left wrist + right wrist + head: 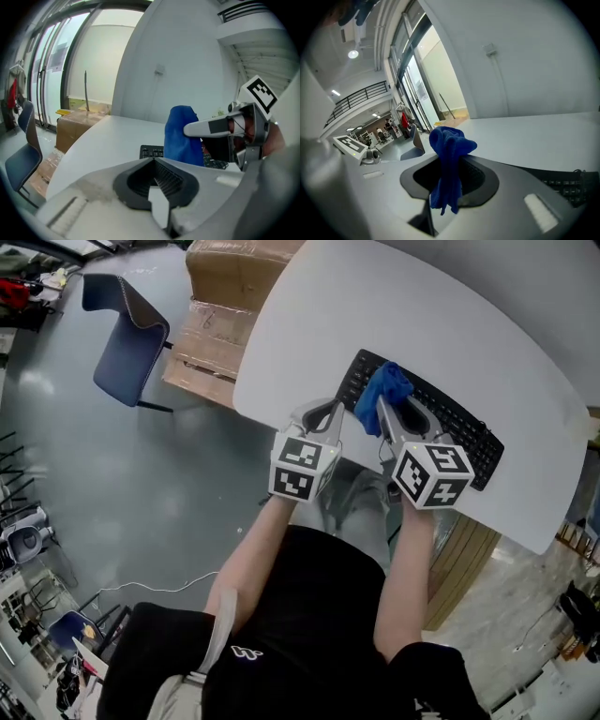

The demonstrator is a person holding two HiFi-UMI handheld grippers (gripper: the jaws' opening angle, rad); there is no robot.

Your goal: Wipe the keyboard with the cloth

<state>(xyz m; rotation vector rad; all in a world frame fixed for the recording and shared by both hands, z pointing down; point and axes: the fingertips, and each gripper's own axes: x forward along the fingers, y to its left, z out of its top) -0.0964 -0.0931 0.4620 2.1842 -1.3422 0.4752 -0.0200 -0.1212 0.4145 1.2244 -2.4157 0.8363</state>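
The right gripper [447,174] is clamped on a blue cloth [446,154], which bunches up above the jaws and hangs down in folds in front of them. In the head view the cloth [382,395] sits over the left part of the black keyboard [441,418], with the right gripper [391,415] behind it on the person's side. Whether the cloth touches the keys cannot be told. The keyboard lies slantwise on the white desk [422,315], near the edge closest to the person. The left gripper [154,172] has its jaws drawn together with nothing between them. In the head view the left gripper [323,414] is just beside the keyboard's left end, at the desk's edge and close to the right one. From the left gripper view the cloth [182,136] hangs from the right gripper [213,127], with a corner of the keyboard [151,151] showing under it. The cloth's lower end is hidden behind the left gripper's own body. A stretch of the keyboard [571,185] also shows at the right in the right gripper view. On the floor beside the desk stand cardboard boxes [220,296] and a blue chair [127,343].
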